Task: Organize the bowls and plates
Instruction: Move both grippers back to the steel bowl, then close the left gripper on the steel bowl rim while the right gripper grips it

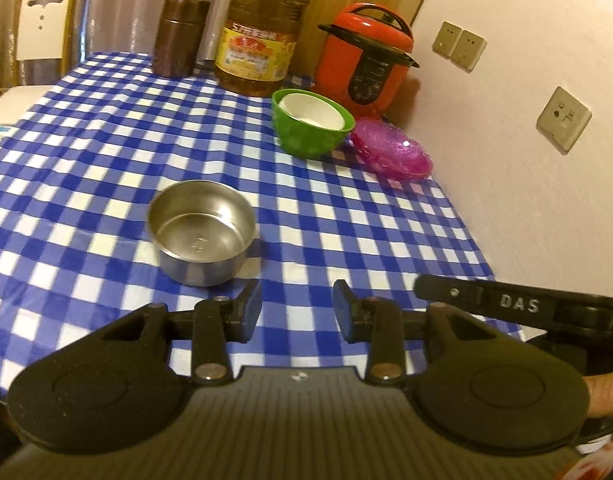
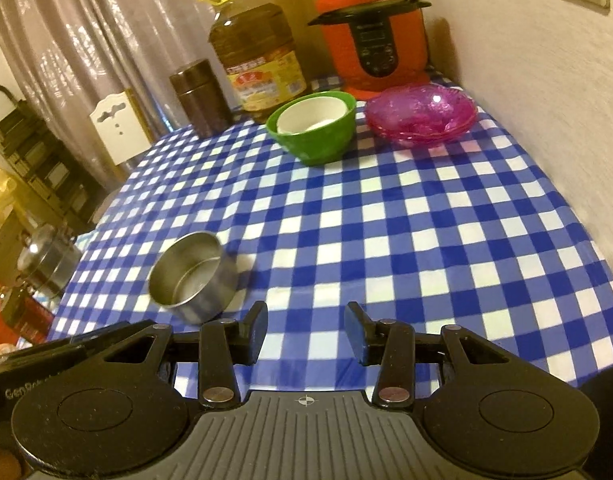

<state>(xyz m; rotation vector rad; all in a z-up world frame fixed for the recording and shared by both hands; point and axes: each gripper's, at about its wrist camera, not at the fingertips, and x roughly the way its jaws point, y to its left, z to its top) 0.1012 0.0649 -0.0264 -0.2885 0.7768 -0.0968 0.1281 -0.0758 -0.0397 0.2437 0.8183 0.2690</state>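
Grippers, left (image 1: pixel 297 309) and right (image 2: pixel 305 332), both hang spread with nothing between the fingers, steel bowl (image 1: pixel 202 232) sits just ahead on the checked tablecloth (image 1: pixel 346 232), white bowl (image 1: pixel 310 114) nested in green bowl (image 1: pixel 310 136) beside pink plates (image 1: pixel 390 152).

The left gripper (image 1: pixel 297 309) is built of matte black plastic: two flat, rounded housings, each with a shallow circular recess, flank a grey ribbed centre plate bearing a small white crosshair mark. Black link arms run forward from silver round-headed pivot screws to two short fingers faced with dark blue pads (image 1: pixel 253 307). The right gripper (image 2: pixel 305 333) has the same black housings, grey ribbed plate, crosshair mark and silver screws. Seen from the left wrist camera, its black side bar carries raised pale letters "DAS" and one small screw; white lettering beginning "Gen" marks the other gripper's body.
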